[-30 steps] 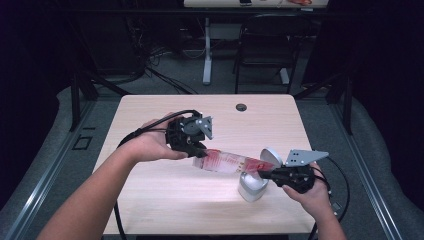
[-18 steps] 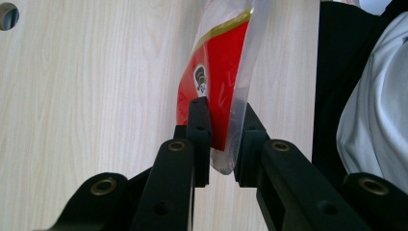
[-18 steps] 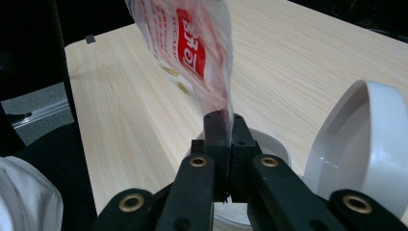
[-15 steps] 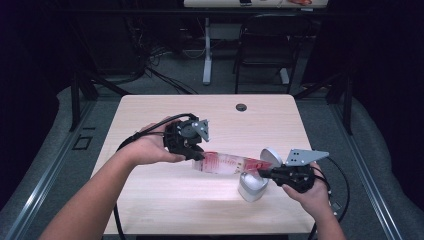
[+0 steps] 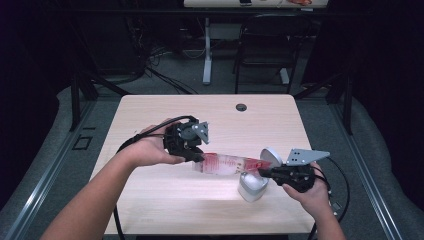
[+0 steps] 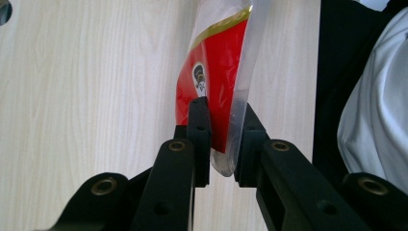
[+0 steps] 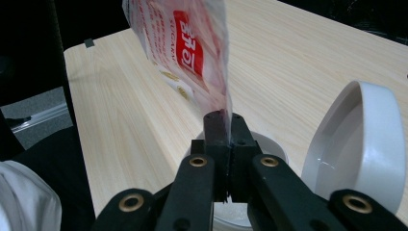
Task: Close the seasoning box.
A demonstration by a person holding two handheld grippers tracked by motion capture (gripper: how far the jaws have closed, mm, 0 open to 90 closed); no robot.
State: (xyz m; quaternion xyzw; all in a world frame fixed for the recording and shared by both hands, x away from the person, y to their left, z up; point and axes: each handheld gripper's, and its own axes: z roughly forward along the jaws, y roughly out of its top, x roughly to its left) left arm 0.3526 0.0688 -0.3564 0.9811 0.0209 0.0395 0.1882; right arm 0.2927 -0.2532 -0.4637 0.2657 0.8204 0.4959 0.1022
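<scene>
A red and clear plastic packet (image 5: 227,164) hangs stretched between my two grippers, just above the wooden table (image 5: 150,200). My left gripper (image 5: 199,156) is shut on the packet's left end. In the left gripper view, the packet (image 6: 216,86) sits between the pads of that gripper (image 6: 222,120). My right gripper (image 5: 260,172) is shut on the right end. In the right gripper view, the right gripper (image 7: 223,118) pinches a thin clear edge of the packet (image 7: 192,53). Below it stands a white container (image 5: 251,186) with its round lid (image 5: 271,156) flipped up.
A dark cable hole (image 5: 241,107) lies near the table's far edge. A black chair (image 5: 265,45) and a white desk leg (image 5: 207,50) stand on the floor beyond the table. Cables trail from both grippers across the table's near half.
My left gripper has edged slightly to the left with its end of the packet. The right gripper and the container have kept still.
</scene>
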